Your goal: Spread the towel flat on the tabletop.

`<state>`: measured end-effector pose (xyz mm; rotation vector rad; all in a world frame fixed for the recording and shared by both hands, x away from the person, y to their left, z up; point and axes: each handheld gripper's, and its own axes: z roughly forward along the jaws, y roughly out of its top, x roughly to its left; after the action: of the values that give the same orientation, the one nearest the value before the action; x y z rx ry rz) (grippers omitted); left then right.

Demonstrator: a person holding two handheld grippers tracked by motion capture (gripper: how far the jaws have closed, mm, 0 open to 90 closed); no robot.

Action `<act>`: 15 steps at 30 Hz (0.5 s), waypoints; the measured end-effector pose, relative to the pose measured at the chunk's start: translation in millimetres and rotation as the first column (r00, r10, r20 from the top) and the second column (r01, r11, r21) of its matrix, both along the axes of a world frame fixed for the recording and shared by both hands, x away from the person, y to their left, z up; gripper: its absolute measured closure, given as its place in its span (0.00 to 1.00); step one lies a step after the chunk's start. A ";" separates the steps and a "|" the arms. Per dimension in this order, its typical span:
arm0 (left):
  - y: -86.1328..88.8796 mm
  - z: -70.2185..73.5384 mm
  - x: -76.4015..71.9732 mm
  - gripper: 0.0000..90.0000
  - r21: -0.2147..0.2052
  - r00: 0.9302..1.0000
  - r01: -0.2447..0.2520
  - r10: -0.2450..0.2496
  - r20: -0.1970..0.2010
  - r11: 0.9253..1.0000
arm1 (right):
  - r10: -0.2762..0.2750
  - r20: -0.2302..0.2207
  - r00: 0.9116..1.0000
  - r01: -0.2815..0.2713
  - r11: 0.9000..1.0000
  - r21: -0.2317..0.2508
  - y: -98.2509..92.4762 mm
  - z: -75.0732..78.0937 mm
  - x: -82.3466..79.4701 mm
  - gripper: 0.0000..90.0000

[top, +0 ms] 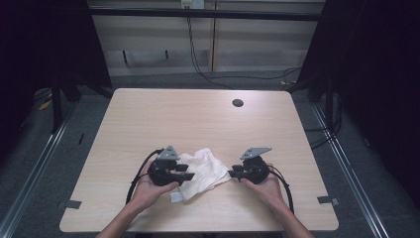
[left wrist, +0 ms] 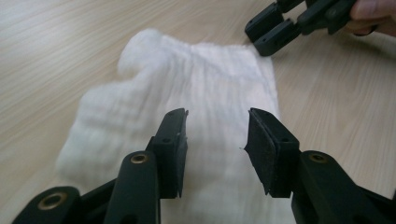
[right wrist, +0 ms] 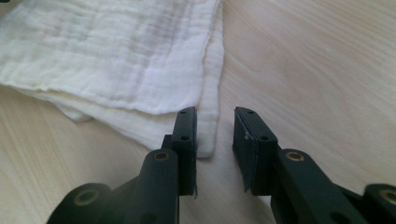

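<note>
Nearest in the high view, two hands come in from the bottom edge, each holding a gripper low over the tabletop point(top: 148, 114). The left gripper point(top: 185, 176) points right and the right gripper point(top: 233, 173) points left, so they face each other across a crumpled white cloth point(top: 203, 171) that lies between them.

In the left gripper view its fingers point(left wrist: 170, 149) are spread, with nothing pinched. The cloth point(left wrist: 187, 93) lies flat on the tabletop under and ahead of them, running on past both tips; whether the tips touch it I cannot tell. Beyond the cloth's far right corner, the right gripper's fingers point(left wrist: 273, 30) sit right at the cloth's edge.

In the right gripper view its fingers point(right wrist: 187, 140) stand a little apart and grip nothing. A corner of the folded cloth point(right wrist: 116, 56) lies just in front of the inner finger, its double edge reaching down beside that tip. The other finger is over bare wood, clear of the cloth.

Farther off, past both grippers, the tabletop carries a small dark round hole point(top: 237, 103) near its far edge.
</note>
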<state>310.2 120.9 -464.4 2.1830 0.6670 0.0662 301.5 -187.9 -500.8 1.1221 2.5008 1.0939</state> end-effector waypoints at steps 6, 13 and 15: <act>-47.6 -0.8 13.1 0.64 -0.009 0.998 0.059 -0.060 -0.033 0.998 | 0.012 0.003 1.000 -0.012 1.000 0.002 -1.5 -0.3 -2.1 0.92; -85.6 -6.2 22.4 0.65 -0.001 0.994 0.088 -0.088 -0.059 0.996 | -0.001 -0.034 0.999 0.003 0.999 0.051 -5.2 -0.9 -1.6 0.99; -90.7 -11.5 24.6 0.66 0.007 0.993 0.094 -0.093 -0.078 0.996 | -0.005 -0.033 0.999 0.007 0.998 0.058 -7.6 -1.1 -1.4 0.99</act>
<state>334.8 30.2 -475.9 2.2335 0.6074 -0.0639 300.1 -195.5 -501.9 1.1717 2.5033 1.1626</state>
